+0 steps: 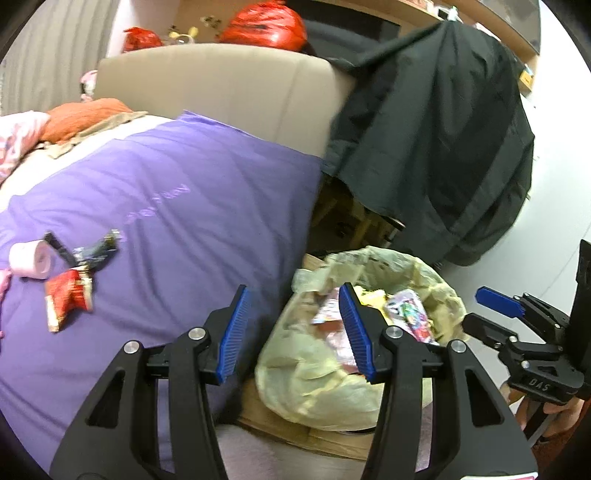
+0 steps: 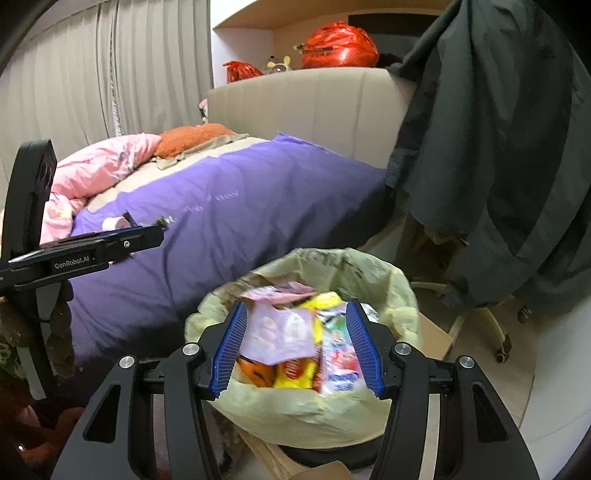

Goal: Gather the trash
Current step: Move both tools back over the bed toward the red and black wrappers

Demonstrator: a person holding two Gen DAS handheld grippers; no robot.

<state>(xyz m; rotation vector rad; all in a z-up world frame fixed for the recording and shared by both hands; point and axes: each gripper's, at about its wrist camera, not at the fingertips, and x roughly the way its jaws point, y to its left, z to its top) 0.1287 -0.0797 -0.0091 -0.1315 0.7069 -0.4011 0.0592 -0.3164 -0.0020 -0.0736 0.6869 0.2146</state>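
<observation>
A bin lined with a pale yellow bag (image 2: 306, 410) stands beside the bed and holds several colourful wrappers (image 2: 295, 343); it also shows in the left wrist view (image 1: 314, 369). My right gripper (image 2: 295, 347) is open and empty just above the bin's mouth. My left gripper (image 1: 291, 332) is open and empty over the bed edge beside the bin. On the purple duvet (image 1: 166, 206) lie a red wrapper (image 1: 68, 295), a dark wrapper (image 1: 92, 253) and a pink paper roll (image 1: 31, 258).
A dark jacket (image 1: 443, 140) hangs over a chair to the right of the bin. A beige headboard (image 1: 221, 92) is behind the bed, with red bags (image 1: 266, 26) above it. A pink blanket (image 2: 96, 170) and orange pillow (image 2: 192, 138) lie at the bed's far side.
</observation>
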